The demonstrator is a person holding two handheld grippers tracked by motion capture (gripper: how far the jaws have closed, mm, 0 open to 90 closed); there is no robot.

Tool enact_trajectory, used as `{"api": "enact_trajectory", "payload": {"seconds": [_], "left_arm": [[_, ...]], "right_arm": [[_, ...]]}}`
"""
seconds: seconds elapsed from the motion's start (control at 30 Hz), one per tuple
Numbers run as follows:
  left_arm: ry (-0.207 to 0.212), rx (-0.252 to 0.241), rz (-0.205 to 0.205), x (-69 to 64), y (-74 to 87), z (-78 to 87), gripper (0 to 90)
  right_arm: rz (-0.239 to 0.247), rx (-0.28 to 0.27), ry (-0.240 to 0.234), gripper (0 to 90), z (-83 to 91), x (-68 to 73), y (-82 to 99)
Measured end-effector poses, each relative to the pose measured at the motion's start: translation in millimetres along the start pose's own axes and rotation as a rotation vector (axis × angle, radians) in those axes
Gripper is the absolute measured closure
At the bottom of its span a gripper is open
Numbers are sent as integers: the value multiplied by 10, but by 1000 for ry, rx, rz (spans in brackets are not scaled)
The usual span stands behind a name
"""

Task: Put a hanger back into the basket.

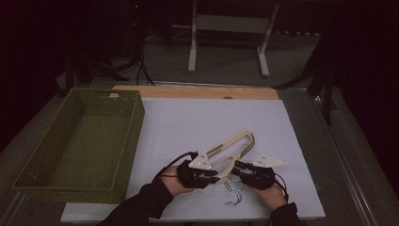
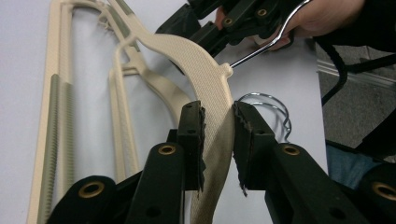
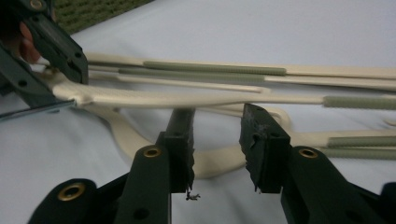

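Left claw (image 2: pixel 217 123) pinches a cream plastic hanger (image 1: pixel 234 146); right claw (image 3: pixel 217 135) gapes half-wide under another's arm. Green woven basket (image 1: pixel 120 141) sits nearby, no readable writing.

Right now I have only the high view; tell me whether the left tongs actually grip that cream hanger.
Observer: In the left gripper view, the left tongs are shut on the textured arm of the cream hanger, pads pressing both sides.
Operator: Now report the right tongs.
Observer: In the right gripper view, the right tongs stand open; that same arm crosses just at their tips, and the pads are off it.
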State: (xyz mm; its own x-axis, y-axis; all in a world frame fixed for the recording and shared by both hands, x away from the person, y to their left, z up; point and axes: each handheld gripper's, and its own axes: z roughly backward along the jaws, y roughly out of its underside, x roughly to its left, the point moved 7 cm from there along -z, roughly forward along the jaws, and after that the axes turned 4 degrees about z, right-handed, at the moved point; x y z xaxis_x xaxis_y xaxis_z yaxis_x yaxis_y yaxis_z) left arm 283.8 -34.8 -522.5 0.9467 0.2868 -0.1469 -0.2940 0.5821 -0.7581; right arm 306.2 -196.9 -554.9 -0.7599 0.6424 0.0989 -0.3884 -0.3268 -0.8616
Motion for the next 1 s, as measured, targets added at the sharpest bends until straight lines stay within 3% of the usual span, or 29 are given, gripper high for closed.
{"api": "enact_trajectory", "payload": {"seconds": [0.33,0.37,0.43,0.53,0.6,0.63,0.7,0.77,0.93,1.0], "left_arm": [[-8,0,11,28,1,-8,743],[-8,0,11,28,1,-8,720],[-52,30,2,52,15,-35,658],[-46,34,28,55,12,-42,535],[-104,91,-32,62,50,-51,525],[-113,113,-47,59,63,-60,523],[-111,121,-49,49,70,-71,545],[-124,157,-77,56,84,-87,589],[-125,166,-102,57,89,-116,743],[-136,161,-110,49,85,-124,756]], "right_arm": [[-2,-12,-37,601,-46,92,-28],[0,-15,-36,604,-50,95,-31],[7,-16,-28,607,-54,96,-31],[10,-19,-25,606,-55,96,-34],[9,-25,-23,605,-54,95,-41],[10,-26,-23,605,-50,96,-44],[14,-31,-21,605,-47,99,-54],[14,-32,-25,605,-43,104,-58],[22,-28,-29,603,-47,121,-57],[26,-25,-33,602,-49,133,-55]]}}
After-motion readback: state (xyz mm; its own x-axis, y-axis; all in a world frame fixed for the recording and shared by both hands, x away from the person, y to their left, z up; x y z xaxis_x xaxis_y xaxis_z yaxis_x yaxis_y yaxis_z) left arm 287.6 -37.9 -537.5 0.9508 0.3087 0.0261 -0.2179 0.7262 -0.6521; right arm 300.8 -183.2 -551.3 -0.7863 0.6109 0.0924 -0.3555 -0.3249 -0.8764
